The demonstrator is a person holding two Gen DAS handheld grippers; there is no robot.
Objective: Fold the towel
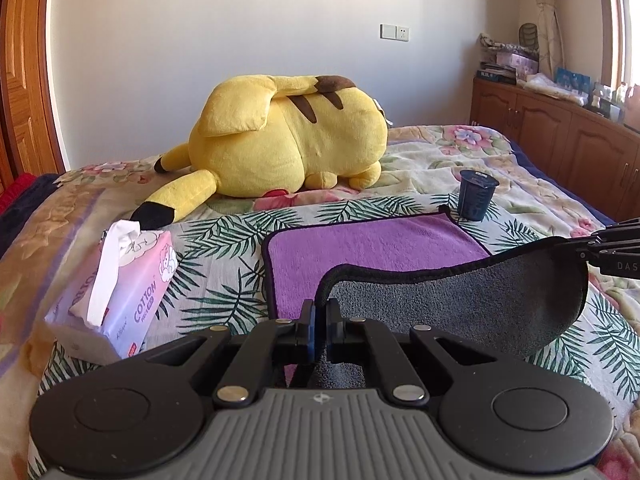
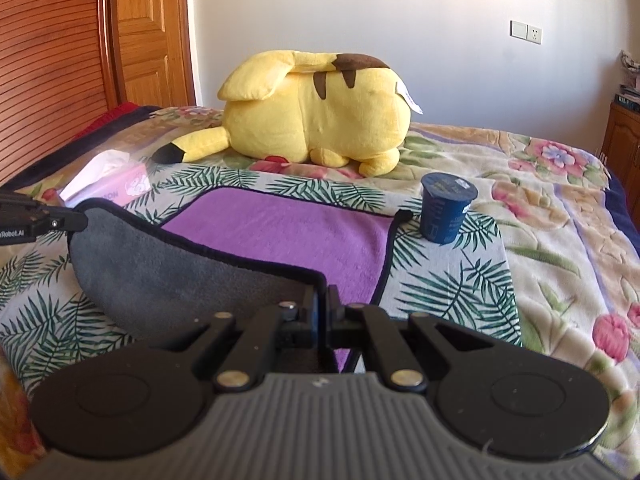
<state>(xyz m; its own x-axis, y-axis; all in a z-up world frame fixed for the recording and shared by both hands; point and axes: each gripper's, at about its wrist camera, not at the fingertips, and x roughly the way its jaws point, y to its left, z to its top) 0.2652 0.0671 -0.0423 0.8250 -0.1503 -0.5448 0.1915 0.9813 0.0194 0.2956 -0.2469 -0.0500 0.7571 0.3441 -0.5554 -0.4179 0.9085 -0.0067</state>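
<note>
A towel, purple on top (image 1: pixel 372 246) (image 2: pixel 280 232) and grey underneath (image 1: pixel 472 300) (image 2: pixel 160 272), with a dark hem, lies on the leaf-print bedspread. Its near edge is lifted off the bed and stretched between both grippers, grey side toward the cameras. My left gripper (image 1: pixel 320 308) is shut on the near left corner. My right gripper (image 2: pixel 322 296) is shut on the near right corner. Each gripper shows at the edge of the other's view: the right one (image 1: pixel 580 250), the left one (image 2: pixel 76 220).
A dark blue cup (image 1: pixel 476 196) (image 2: pixel 446 208) stands just past the towel's far right corner. A pink tissue pack (image 1: pixel 120 292) (image 2: pixel 116 184) lies left of the towel. A yellow plush toy (image 1: pixel 288 140) (image 2: pixel 320 116) lies behind. A wooden cabinet (image 1: pixel 560 128) stands on the right.
</note>
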